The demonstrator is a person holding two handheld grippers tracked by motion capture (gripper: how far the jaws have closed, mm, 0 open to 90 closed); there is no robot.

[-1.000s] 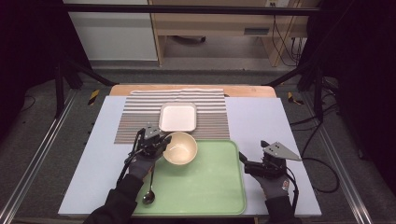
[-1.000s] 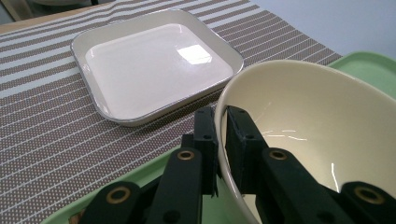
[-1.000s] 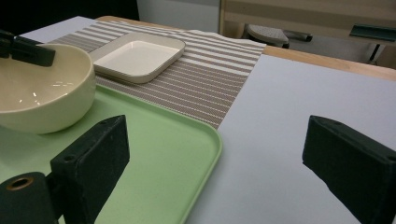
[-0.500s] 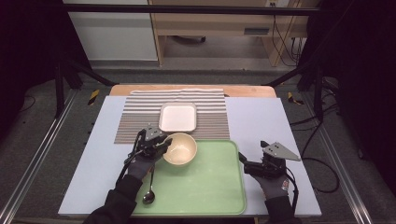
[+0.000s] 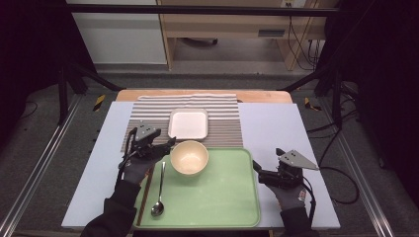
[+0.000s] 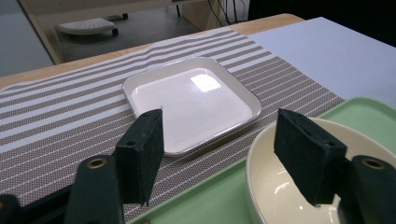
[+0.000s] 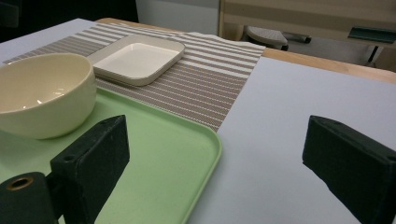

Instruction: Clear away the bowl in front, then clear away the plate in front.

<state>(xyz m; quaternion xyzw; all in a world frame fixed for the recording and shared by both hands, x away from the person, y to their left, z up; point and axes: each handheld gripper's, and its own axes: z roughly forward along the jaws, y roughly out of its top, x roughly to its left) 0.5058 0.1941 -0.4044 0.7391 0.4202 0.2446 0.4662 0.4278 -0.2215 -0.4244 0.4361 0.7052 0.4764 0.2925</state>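
Straddling the bowl (image 5: 188, 157) rim, left tongs (image 5: 168, 143) gape wide

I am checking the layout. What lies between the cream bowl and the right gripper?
In the high view, a bare stretch of the green tray separates the bowl from the right gripper. The right gripper view confirms it.

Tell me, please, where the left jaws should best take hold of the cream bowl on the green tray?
Probably the near left rim of the bowl, coming from its left, where the open left gripper already sits. The bowl stands upright, too wide to span, so one jaw inside and one outside the thin wall suits.
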